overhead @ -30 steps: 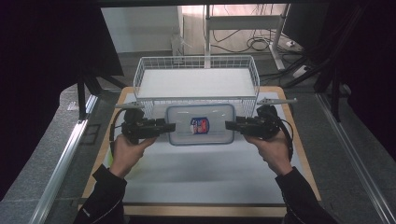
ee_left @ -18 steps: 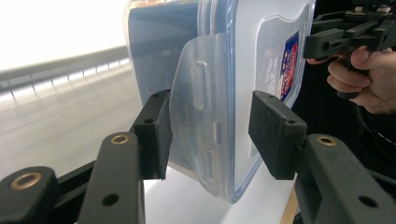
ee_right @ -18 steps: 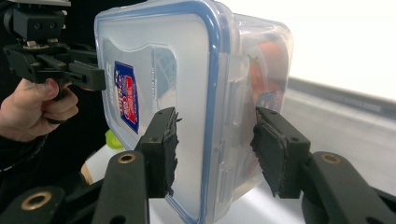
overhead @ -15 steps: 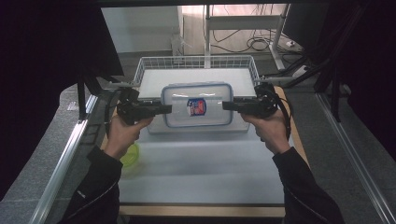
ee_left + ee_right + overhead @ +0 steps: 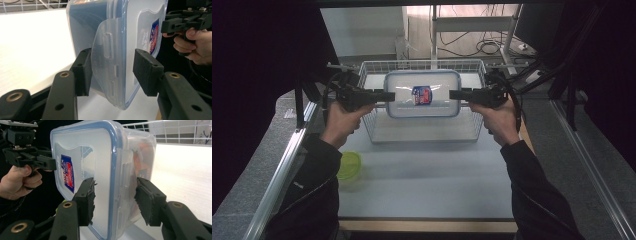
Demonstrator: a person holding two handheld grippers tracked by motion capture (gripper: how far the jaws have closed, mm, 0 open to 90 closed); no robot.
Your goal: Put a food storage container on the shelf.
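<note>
Container (image 5: pixel 422 94) held level over the wire basket (image 5: pixel 377 134); your left gripper (image 5: pixel 384 95) and right gripper (image 5: pixel 455 94) jaws clamp its ends.

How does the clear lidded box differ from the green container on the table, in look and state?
The box is large, rectangular and clear with a blue-rimmed lid and a label; the green container is small, round and plain yellow-green. The box is held above the wire basket, its ends between the jaws of the left gripper and right gripper; the green container rests on the table, untouched. Both look like plastic food containers.
</note>
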